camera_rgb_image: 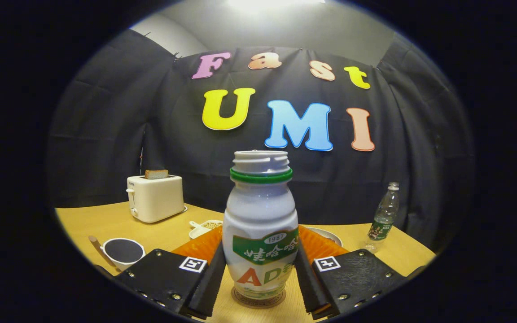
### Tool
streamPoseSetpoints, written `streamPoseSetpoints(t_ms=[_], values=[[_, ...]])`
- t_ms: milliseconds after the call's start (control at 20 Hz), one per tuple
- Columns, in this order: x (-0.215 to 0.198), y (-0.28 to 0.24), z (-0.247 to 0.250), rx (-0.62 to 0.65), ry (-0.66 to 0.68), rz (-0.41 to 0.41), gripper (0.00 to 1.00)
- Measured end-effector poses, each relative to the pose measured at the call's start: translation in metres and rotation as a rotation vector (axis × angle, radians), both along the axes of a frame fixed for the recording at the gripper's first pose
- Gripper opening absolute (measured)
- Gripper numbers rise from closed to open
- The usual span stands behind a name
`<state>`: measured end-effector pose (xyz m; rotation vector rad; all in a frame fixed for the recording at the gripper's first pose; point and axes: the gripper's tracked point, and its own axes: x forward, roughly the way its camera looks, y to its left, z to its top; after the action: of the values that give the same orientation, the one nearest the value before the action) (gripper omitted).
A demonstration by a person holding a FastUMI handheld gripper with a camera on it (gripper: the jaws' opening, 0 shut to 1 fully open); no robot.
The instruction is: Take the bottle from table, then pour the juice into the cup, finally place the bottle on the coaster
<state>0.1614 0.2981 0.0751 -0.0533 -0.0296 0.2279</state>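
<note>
A white juice bottle (260, 215) with a green neck ring, a green label and no cap stands upright on a round brown coaster (258, 302) on the wooden table. My gripper (260, 262) is around it, with one finger against each side of the bottle's body, shut on it. The cup (123, 252), white with a dark inside, stands on the table off to the left of the left finger. A wooden stick (99, 251) lies beside the cup.
An orange mat (198, 246) lies just behind the bottle, with a white plate (330, 234) and a small white dish (202, 226) beyond it. A white toaster (155, 197) holding bread stands far left. A clear water bottle (385, 215) stands far right, near the wall cloth.
</note>
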Motion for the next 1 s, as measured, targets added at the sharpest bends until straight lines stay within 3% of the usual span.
streamPoseSetpoints(t_ms=[350,1000], values=[[0.008,-0.003,-0.010,0.038,0.003,-0.029,0.72],[0.029,0.000,-0.050,-0.030,0.083,-0.064,0.72]])
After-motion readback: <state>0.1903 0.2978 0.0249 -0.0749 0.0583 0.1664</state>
